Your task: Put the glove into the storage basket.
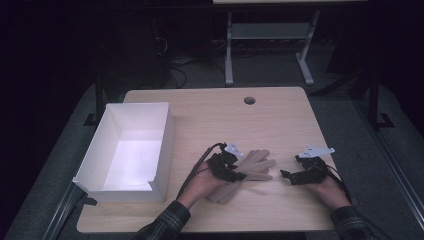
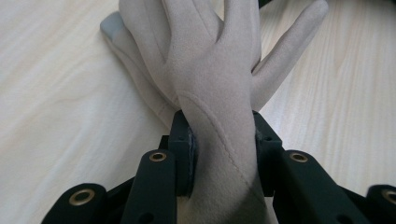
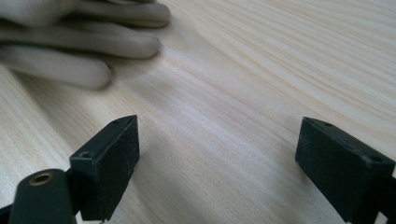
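Observation:
A beige fabric glove (image 1: 252, 166) lies on the wooden table (image 1: 215, 120), fingers pointing right. My left gripper (image 1: 234, 174) is shut on the glove (image 2: 219, 79) at its wrist part, and both black pads press the cloth from either side. A second layer of glove with a grey fingertip (image 2: 112, 25) lies beneath it. My right gripper (image 1: 286, 175) rests low over the table to the right of the glove's fingers (image 3: 79, 44), jaws wide apart with bare wood between them.
A white open box (image 1: 131, 150) stands at the table's left side, close to my left forearm. A round cable hole (image 1: 249, 100) sits near the far edge. A desk frame (image 1: 267, 40) stands on the floor beyond the table.

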Demonstrator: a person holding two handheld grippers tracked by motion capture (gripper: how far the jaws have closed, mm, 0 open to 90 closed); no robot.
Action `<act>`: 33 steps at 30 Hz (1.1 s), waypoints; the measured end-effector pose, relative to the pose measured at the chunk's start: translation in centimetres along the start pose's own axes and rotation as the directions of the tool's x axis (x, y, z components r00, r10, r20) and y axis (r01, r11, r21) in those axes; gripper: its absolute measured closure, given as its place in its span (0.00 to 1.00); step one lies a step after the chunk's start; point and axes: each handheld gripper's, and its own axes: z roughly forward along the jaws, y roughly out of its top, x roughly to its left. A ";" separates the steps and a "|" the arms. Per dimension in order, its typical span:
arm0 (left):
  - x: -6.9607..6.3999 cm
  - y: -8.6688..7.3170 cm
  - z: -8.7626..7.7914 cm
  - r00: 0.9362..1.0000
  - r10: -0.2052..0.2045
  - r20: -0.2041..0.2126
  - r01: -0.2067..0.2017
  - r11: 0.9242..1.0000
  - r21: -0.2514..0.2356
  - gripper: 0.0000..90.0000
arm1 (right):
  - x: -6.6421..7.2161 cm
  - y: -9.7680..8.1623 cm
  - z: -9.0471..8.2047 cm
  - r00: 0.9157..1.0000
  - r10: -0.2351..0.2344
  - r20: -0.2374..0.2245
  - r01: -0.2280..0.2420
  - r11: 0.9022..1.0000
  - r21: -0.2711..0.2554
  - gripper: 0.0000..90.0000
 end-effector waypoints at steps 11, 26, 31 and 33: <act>-0.1 1.7 -5.1 0.999 -0.026 -0.034 0.025 0.999 -0.020 0.75 | 0.0 0.0 0.0 1.000 -0.002 0.001 0.002 1.000 0.001 0.15; 2.1 2.4 -13.5 0.990 -0.098 -0.106 0.090 0.993 -0.080 0.75 | 0.0 0.0 0.0 1.000 -0.002 0.001 0.002 1.000 0.002 0.15; 2.8 1.9 -16.0 0.983 -0.126 -0.134 0.113 0.988 -0.101 0.75 | 0.0 0.0 0.0 1.000 -0.002 0.001 0.002 1.000 0.002 0.15; 3.1 1.5 -16.9 0.980 -0.134 -0.146 0.119 0.987 -0.103 0.75 | 0.0 0.0 0.0 1.000 -0.002 0.001 0.002 1.000 0.002 0.15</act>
